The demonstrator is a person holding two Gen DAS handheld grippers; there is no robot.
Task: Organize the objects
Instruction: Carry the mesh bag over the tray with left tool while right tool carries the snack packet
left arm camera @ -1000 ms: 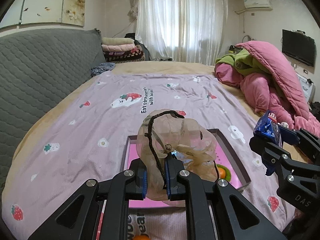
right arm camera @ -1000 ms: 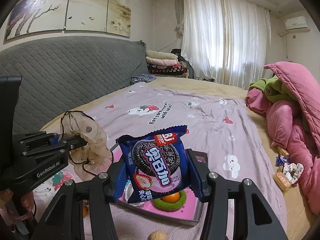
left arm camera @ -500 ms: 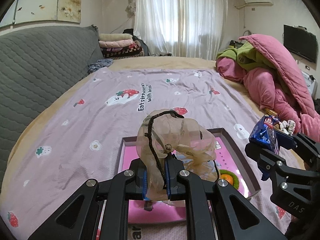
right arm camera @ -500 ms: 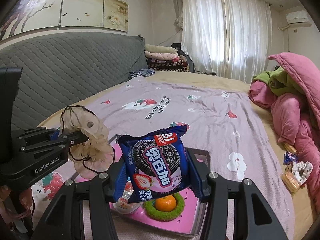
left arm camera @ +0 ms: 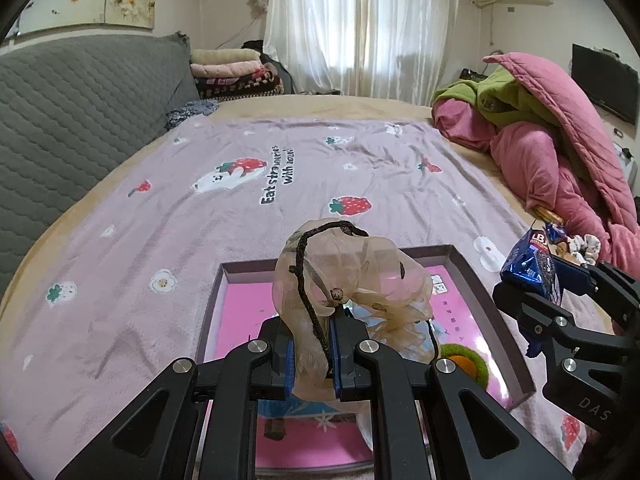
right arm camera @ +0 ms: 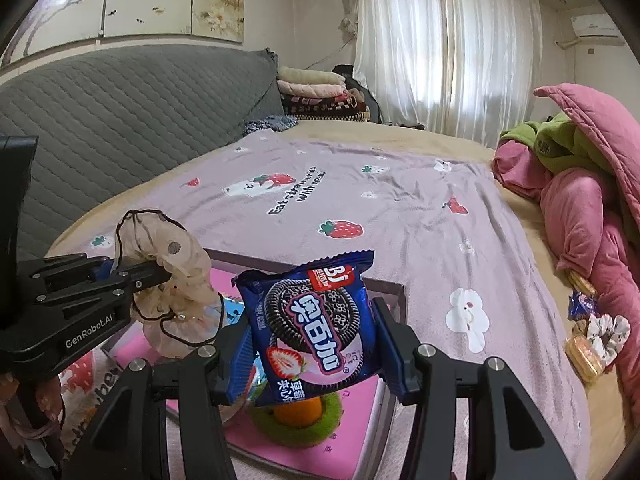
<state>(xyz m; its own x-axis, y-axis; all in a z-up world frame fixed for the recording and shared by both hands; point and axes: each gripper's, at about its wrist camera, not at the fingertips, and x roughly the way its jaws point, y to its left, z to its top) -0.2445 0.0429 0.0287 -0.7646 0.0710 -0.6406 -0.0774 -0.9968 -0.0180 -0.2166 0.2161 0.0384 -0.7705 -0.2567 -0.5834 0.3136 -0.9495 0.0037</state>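
- The left gripper (left arm camera: 313,354) is far to the left. Its two fingers are squeezed nearly together on a soft see-through scrunchie (left arm camera: 348,292) with a dark string edge. Most of the scrunchie puffs up above the fingers.
- The scrunchie hangs in the air over the left and middle part of the pink tray (left arm camera: 486,270). The tray lies flat on the purple strawberry blanket (left arm camera: 160,216), right below and a bit ahead of this gripper.
- In the middle, on the tray floor, there is a light blue packet (right arm camera: 234,309) and a green ring with an orange thing (right arm camera: 298,410) in it.
- To the right is the right gripper (right arm camera: 310,350). Its fingers are open about as wide as the packet and press on both sides of a blue cookie packet (right arm camera: 316,324). The packet stands up tall, its long side going up and down.
- The cookie packet floats over the right part of the tray, just above the green ring.
- I think both things need to go straight down into the tray. The right gripper looks a little closer to an open spot, but the green ring is under it, so it may need to slide sideways first.
- Far right, by the pink quilt (right arm camera: 592,208), more snacks (right arm camera: 582,350) and a flowery scrunchie (right arm camera: 608,334) wait on the bed, well away from both grippers.
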